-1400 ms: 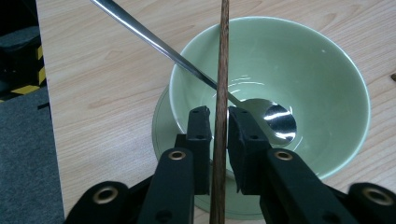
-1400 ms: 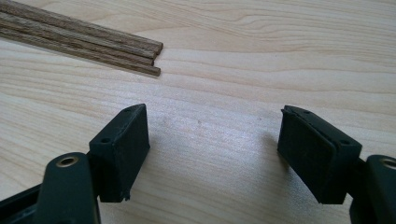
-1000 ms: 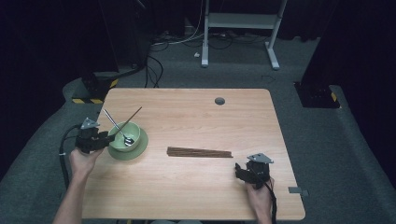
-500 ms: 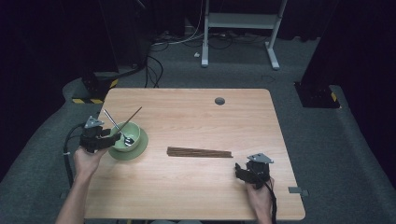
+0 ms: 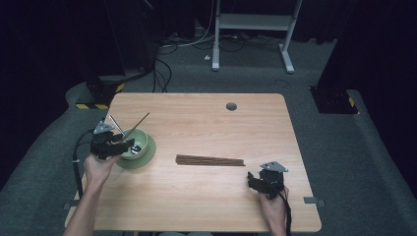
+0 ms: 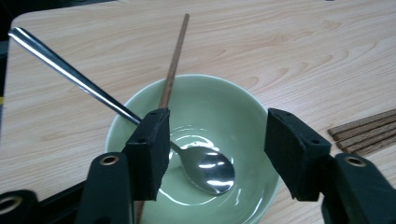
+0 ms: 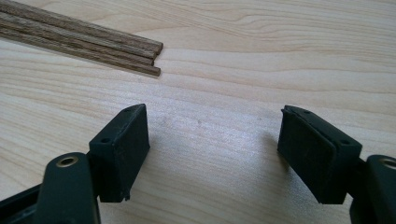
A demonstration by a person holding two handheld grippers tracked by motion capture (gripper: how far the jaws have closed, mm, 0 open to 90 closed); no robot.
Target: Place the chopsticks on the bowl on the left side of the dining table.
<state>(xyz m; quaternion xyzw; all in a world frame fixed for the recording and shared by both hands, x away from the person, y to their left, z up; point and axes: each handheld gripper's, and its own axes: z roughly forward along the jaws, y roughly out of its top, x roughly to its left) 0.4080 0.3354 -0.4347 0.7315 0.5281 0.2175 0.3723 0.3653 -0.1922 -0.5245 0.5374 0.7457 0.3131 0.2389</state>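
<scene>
While the left gripper (image 6: 212, 156) hangs over the near rim of the green bowl (image 6: 233, 105), its jaws have just been opening and now stand wide with nothing pressed between them; a spoon (image 6: 205, 168) lies in the bowl's bottom, handle slanting up over the rim, and a single chopstick (image 6: 173, 65) leans in the bowl beside it; a bundle of chopsticks (image 5: 210, 160) lies on the table (image 5: 206, 118) to the right of the bowl; well beyond the bundle, far from the bowl, the right gripper (image 7: 212, 154) rests spread open over bare wood.
</scene>
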